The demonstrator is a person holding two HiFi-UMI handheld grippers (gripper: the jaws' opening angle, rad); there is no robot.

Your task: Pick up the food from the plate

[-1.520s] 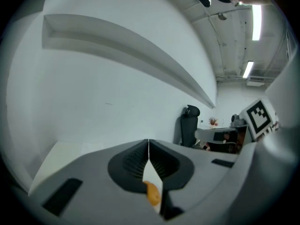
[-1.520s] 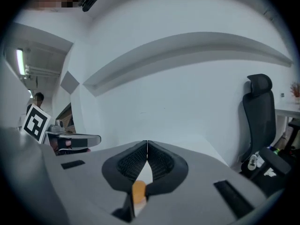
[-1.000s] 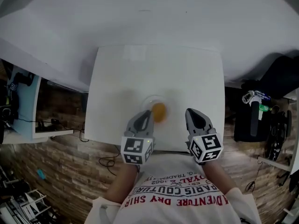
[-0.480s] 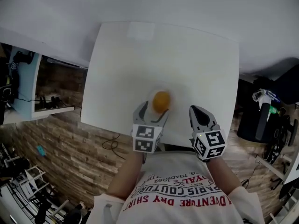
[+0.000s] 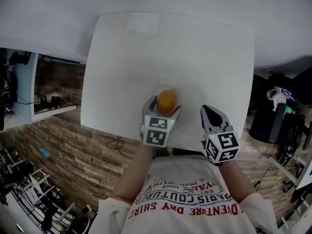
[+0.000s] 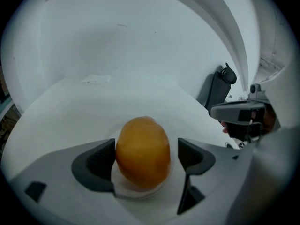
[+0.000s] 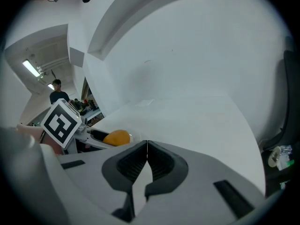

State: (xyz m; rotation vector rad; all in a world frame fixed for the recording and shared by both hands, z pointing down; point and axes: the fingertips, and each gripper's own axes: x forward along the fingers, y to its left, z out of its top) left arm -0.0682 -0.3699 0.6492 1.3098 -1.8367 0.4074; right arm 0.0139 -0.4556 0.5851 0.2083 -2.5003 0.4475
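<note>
One piece of food, round and orange, sits on one small pale plate near the front edge of one white table in the head view. Two grippers show there. The left gripper reaches over the plate with a finger on either side of the food. The right gripper hangs just beside it on the right, its tip over the table and apart from the plate.

In the left gripper view the single food fills most of the gap between two dark pads. The jaws are opening and stand wide. The left pad lies right against the food's side, though whether it touches I cannot tell, and the right pad stands clear of it with a sliver of plate showing between. The food rests on the plate, whose pale rim shows beneath it.

In the right gripper view the right gripper has its two jaws pressed together along one thin line, with nothing between them. Off to the left the food lies on the table, between the left gripper's fingers and beside its one marker cube. One person stands far back on the left.
</note>
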